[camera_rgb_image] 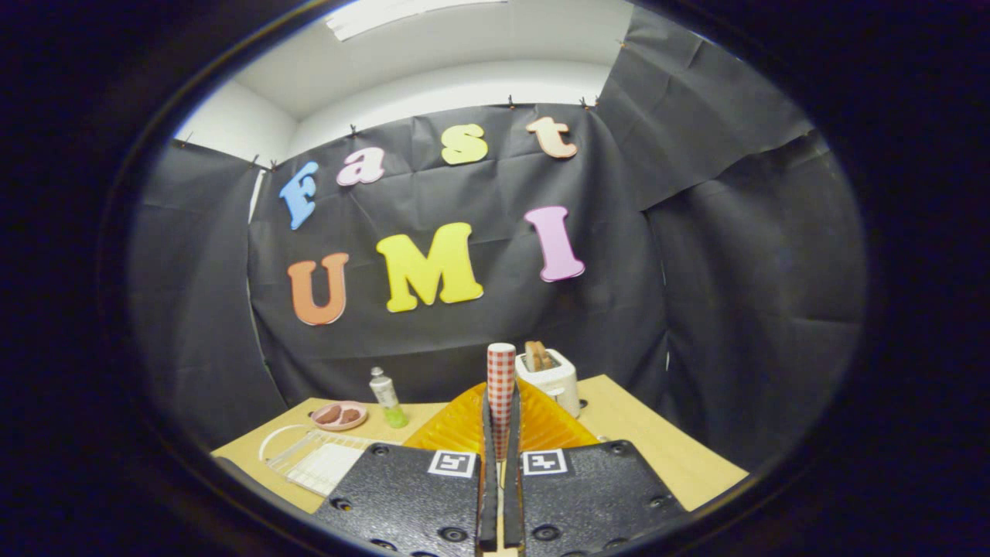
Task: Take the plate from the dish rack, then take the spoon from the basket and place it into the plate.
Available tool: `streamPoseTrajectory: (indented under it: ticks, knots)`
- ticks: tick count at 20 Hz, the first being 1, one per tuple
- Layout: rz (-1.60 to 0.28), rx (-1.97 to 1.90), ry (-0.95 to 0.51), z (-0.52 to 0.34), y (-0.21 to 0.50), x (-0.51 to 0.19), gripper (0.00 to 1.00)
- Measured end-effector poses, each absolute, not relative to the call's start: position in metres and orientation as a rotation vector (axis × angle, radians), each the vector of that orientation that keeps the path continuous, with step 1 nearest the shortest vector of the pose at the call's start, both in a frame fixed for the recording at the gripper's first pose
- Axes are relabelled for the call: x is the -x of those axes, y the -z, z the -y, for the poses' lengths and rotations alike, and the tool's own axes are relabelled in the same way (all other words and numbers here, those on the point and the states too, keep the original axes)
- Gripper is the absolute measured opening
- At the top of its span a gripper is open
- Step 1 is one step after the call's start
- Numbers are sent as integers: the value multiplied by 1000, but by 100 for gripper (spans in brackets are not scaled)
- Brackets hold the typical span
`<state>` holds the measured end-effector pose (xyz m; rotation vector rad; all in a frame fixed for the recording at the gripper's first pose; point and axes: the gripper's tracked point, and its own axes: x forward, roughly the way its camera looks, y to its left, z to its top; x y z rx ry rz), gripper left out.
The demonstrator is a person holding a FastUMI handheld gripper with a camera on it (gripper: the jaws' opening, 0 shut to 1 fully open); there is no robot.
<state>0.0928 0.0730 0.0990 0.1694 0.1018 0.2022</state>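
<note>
Gripper (500,456): fingers narrow, clamped on one red-checked spoon handle (501,391), upright.
Basket (541,424): one, orange, just beyond fingers, mid table.
Dish rack (317,460): one, clear, table's left edge.
Plate (339,415): one, pink, far left corner.
Bottle (387,398): one, beside plate.
Toaster (551,377): one, table's far edge.

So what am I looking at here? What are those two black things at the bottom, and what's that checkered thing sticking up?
The camera rides on a hand-held gripper. The black slabs are its two fingers, closed on a red-and-white checkered plate seen edge-on, so it looks thin. Beyond it on the wooden table sit an orange basket, a white toaster, a green-and-white tube, a pink dish and a clear dish rack.
</note>
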Motion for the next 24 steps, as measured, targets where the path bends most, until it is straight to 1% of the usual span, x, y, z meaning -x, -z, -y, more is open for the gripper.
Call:
streamPoseTrajectory:
  ticks: [4,7,9,14,18,24]
  knots:
    - [-95,-133,-286,-144,-70,-49,8]
    - [-99,-110,-340,-191,-41,-30,8]
    - [-92,-78,-349,-210,-22,-25,8]
    - [-112,-45,-356,-242,20,-14,9]
    - [-137,-59,-326,-248,53,-11,11]
    - [-160,-92,-313,-249,76,-8,16]
